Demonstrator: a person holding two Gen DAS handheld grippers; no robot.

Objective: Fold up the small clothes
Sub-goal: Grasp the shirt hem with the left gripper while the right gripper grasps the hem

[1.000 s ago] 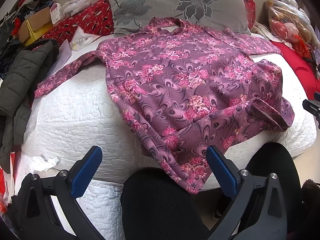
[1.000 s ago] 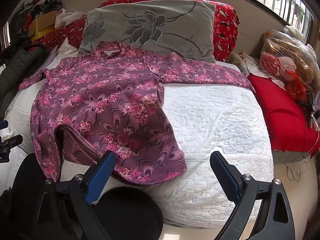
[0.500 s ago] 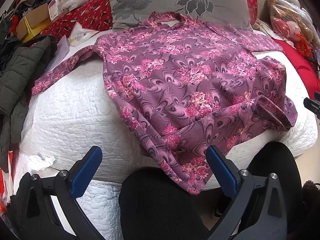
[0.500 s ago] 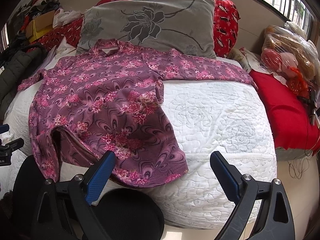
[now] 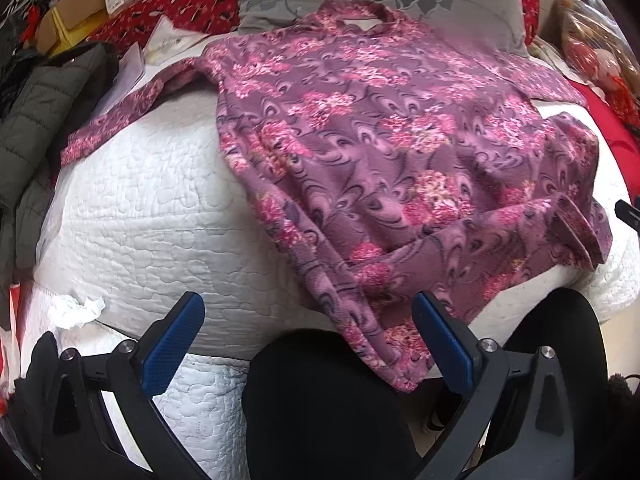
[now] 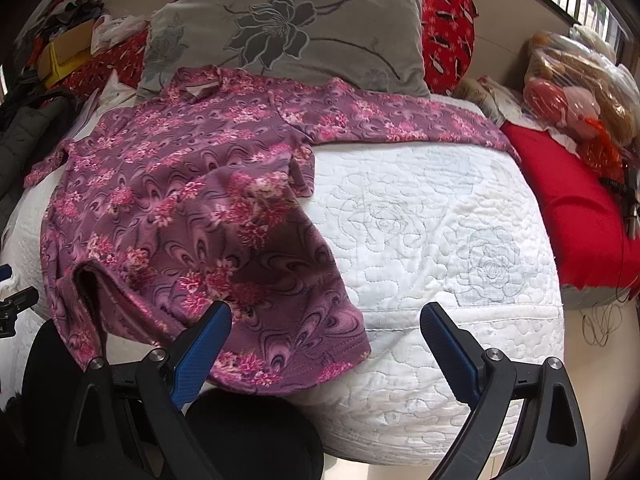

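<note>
A purple floral long-sleeved shirt (image 5: 392,152) (image 6: 192,208) lies spread on a white quilted bed (image 5: 152,208) (image 6: 432,232), collar toward the pillow and both sleeves stretched out sideways. Its hem hangs over the bed's near edge, with one hem corner turned up. My left gripper (image 5: 308,340) is open, hovering just before the near edge with the hem's left corner between its blue pads. My right gripper (image 6: 326,348) is open too, its left pad over the hem's right corner.
A grey flowered pillow (image 6: 304,32) and red cushions (image 6: 448,28) line the head of the bed. A dark jacket (image 5: 36,120) and boxes sit at the left, plastic bags (image 6: 576,80) and a red cover (image 6: 572,208) at the right. The person's black-clad knees (image 5: 324,404) press against the bed edge.
Both grippers have moved forward, closer to the shirt's hem. The shirt has not moved and both grippers stay open.
</note>
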